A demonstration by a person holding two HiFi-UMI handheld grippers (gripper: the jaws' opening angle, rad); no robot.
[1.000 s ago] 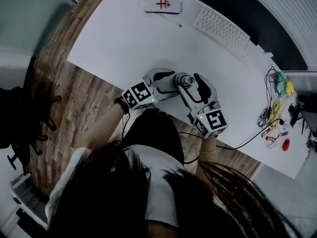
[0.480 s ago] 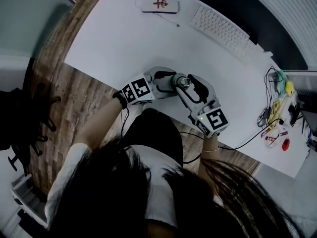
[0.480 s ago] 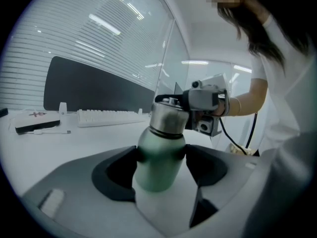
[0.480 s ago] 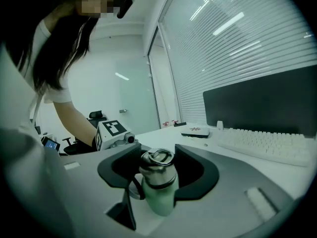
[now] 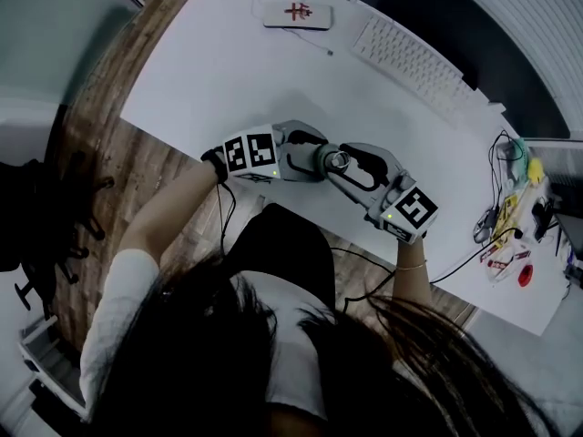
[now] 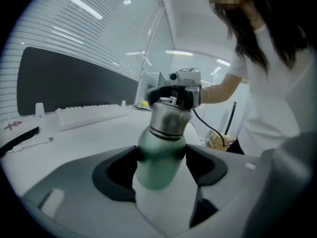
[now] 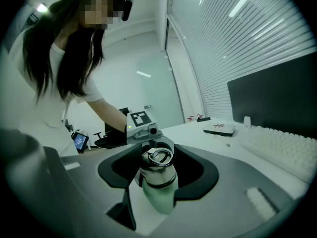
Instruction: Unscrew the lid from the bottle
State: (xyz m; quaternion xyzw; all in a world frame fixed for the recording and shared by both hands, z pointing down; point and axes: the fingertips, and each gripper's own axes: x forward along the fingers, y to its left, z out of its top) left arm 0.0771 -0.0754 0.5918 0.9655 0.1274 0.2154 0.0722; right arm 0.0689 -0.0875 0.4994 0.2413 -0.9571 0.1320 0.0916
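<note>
A green bottle [image 6: 159,160] with a steel lid [image 7: 157,163] and a ring handle on top stands near the white table's [image 5: 228,71] front edge. My left gripper [image 6: 161,165] is shut on the green body, with a pad pressed against each side. From the opposite side my right gripper [image 7: 157,171] reaches around the lid. Its jaws are closing, the lid lies between them, and a narrow gap still shows at the pads. In the head view the bottle [image 5: 338,160] sits between the left gripper [image 5: 314,156] and the right gripper [image 5: 350,166].
A white keyboard [image 5: 410,55] lies at the table's far side before a dark monitor [image 6: 64,81]. A small white device [image 5: 298,13] sits far left of the keyboard. Cables and small items [image 5: 506,215] crowd the right end. A black chair [image 5: 36,226] stands on the wooden floor at left.
The right gripper has swung so that its marker cube moved right and slightly down, and its jaws have narrowed around the lid. The left gripper's cube shifted left and up. The bottle stayed put.
</note>
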